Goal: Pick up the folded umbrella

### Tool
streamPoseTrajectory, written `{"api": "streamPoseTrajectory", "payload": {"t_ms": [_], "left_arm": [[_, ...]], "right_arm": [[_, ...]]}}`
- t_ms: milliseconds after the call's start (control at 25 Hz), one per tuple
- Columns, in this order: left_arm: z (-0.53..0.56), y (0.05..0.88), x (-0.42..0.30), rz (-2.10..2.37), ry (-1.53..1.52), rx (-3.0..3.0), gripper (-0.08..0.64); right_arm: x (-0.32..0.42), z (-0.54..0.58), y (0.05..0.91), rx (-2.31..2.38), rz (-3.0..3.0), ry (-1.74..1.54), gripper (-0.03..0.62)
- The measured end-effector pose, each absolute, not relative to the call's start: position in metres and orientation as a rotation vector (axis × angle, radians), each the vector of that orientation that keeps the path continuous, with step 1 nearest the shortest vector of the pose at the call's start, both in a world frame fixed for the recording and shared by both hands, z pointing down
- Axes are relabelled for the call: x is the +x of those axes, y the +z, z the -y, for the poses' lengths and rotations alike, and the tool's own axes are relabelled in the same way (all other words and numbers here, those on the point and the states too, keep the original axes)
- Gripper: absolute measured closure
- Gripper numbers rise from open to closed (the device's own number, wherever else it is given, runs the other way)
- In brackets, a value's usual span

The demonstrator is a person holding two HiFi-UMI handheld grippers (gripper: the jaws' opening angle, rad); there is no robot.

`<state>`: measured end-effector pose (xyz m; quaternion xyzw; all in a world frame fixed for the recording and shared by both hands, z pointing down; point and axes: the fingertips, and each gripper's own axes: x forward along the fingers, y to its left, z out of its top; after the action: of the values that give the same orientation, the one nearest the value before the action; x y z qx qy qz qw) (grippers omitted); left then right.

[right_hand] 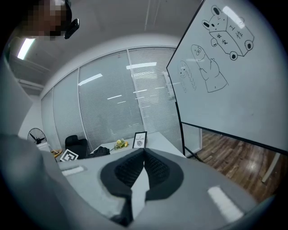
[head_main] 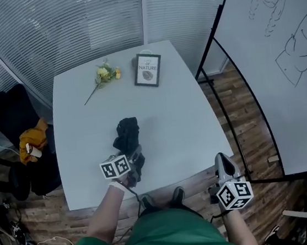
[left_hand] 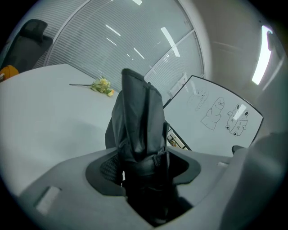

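Note:
The folded black umbrella (head_main: pixel 128 133) is lifted off the white table (head_main: pixel 180 116), tilted up and away from me. My left gripper (head_main: pixel 134 156) is shut on its lower end. In the left gripper view the umbrella (left_hand: pixel 137 117) stands up between the two pads, which press on its wrapped fabric; my left gripper (left_hand: pixel 140 167) hides the handle end. My right gripper (head_main: pixel 223 161) hovers off the table's near right corner with nothing in it. In the right gripper view my right gripper (right_hand: pixel 144 153) has its pads meeting at the tips.
A yellow flower (head_main: pixel 105 74) and a small framed picture (head_main: pixel 147 70) lie at the table's far side. A whiteboard (head_main: pixel 283 48) with drawings stands to the right. A black chair (head_main: pixel 10 111) with a yellow object (head_main: pixel 33 140) stands left of the table.

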<state>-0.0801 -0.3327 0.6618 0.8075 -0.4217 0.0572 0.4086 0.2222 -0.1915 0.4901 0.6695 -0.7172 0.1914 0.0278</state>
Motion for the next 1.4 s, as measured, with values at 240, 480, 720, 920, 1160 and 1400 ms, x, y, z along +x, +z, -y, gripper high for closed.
{"api": "streamPoseTrajectory", "payload": {"t_ms": [240,480,720,920,1160,1400], "left_arm": [[0.317,0.603,-0.077,1.055,0.022,2.098,0.296],[0.308,0.547,-0.078,1.051,-0.132,2.124,0.296],[0.301,0.503,-0.082,1.109,-0.172,2.221,0.296],[0.292,0.476,-0.091,1.172,-0.167,2.297,0.296],[0.291,0.440,-0.107,1.224,-0.295,2.281,0.296],[0.282,0.401,-0.116,1.328,-0.329,2.367,0.296]], "right_arm": [[0.219,0.205,0.483,2.033,2.264,0.567,0.589],[0.214,0.219,0.471,1.998,2.304,0.495,0.589],[0.206,0.235,0.460,1.959,2.361,0.451,0.589],[0.194,0.243,0.448,1.918,2.402,0.383,0.589],[0.179,0.257,0.427,1.867,2.460,0.265,0.589],[0.172,0.265,0.410,1.832,2.500,0.207,0.589]]}}
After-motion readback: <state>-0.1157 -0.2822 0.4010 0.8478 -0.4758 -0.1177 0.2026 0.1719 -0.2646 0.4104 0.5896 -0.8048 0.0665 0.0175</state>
